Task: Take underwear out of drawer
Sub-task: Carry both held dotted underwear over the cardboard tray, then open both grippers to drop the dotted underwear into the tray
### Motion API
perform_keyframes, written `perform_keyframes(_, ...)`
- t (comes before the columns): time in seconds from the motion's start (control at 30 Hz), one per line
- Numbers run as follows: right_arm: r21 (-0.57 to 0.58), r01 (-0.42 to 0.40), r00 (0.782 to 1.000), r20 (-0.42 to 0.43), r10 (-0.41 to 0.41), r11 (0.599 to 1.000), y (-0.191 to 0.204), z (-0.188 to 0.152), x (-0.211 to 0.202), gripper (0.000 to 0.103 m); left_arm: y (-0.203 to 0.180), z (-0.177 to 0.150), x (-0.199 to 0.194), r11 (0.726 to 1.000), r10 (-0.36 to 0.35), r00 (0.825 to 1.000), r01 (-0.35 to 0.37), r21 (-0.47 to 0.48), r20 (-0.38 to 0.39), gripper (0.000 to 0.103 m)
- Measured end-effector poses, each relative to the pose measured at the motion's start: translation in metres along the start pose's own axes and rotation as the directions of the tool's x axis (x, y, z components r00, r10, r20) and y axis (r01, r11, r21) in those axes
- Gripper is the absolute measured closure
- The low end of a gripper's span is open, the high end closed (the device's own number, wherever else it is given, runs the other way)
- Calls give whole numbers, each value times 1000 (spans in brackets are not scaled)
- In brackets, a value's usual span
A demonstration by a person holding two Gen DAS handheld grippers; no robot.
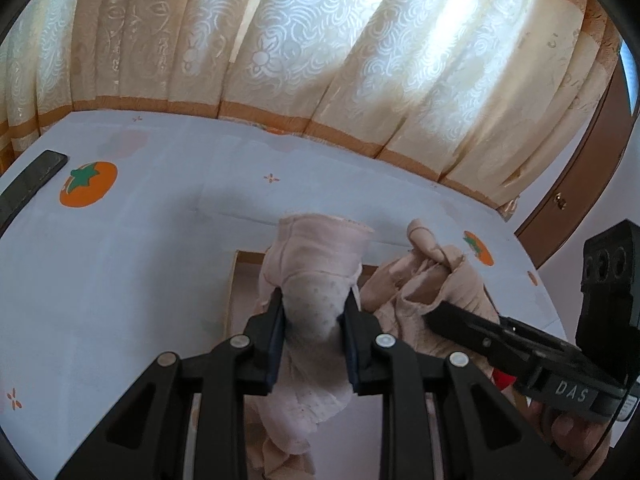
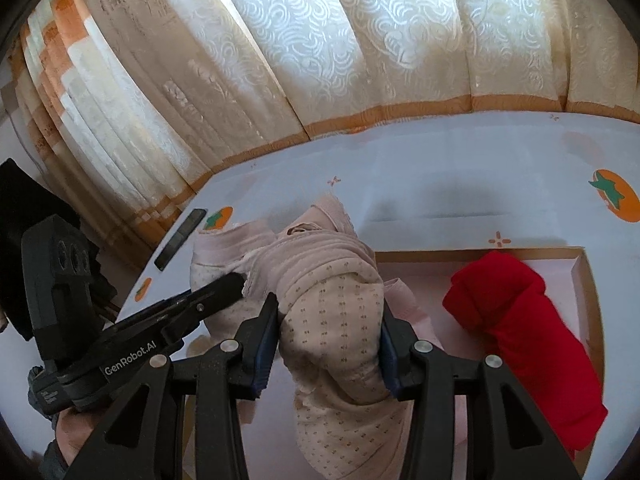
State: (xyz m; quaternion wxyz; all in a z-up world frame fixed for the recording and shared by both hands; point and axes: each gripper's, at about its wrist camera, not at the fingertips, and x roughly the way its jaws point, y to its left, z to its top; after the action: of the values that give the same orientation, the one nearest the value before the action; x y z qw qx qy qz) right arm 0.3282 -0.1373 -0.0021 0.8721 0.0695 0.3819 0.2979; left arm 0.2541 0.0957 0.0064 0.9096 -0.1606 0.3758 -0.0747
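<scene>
Left gripper (image 1: 314,312): its fingers (image 1: 276,320) are narrowly parted and pressed on a bunched fold of pale pink underwear (image 1: 316,280), which rises above them and hangs down below. Right gripper (image 2: 330,332): its fingers (image 2: 394,344) are a little wider and clamp a dotted beige part of the underwear (image 2: 336,320). The garment is lifted above a shallow cardboard drawer (image 2: 584,276), which lies on a pale blue sheet (image 1: 120,280) printed with orange fruit. Whether both grippers hold one garment or two cannot be told. A red cloth (image 2: 524,340) lies folded in the right part of the drawer. A dark phone (image 1: 32,184) rests at the far left of the sheet. Cream patterned curtains (image 1: 320,40) hang behind. A hand (image 2: 76,436) holds the left gripper's handle.
</scene>
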Motion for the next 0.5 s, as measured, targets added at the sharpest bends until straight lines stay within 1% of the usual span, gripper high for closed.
perform_keyframes(0.13, -1, 6, 1000, -13, -6, 1000, -3, -2, 8, 55, 0, -2, 8, 1000, 9, 1000, -9, 4, -18, 79)
perform_keyframes(0.23, 2, 11, 1000, -20, -10, 1000, -6, -3, 11, 55, -2, -3, 10, 1000, 10, 1000, -9, 9, -17, 78)
perform_keyframes(0.3, 0, 11, 999, -35, -11, 1000, -7, -3, 14, 55, -4, -3, 12, 1000, 19, 1000, -19, 21, -20, 75)
perform_keyframes(0.4, 2, 20, 998, -51, -20, 1000, -9, -4, 17, 45, -8, -5, 12, 999, 14, 1000, -13, 37, -22, 72)
perform_keyframes(0.47, 2, 19, 998, -53, -19, 1000, -10, -5, 16, 43, -13, -8, 9, 998, 25, 1000, -24, 60, -16, 70)
perform_keyframes(0.5, -3, 20, 998, -54, -20, 1000, -9, -6, 15, 40, -16, -9, 6, 997, 25, 1000, -25, 69, -10, 69)
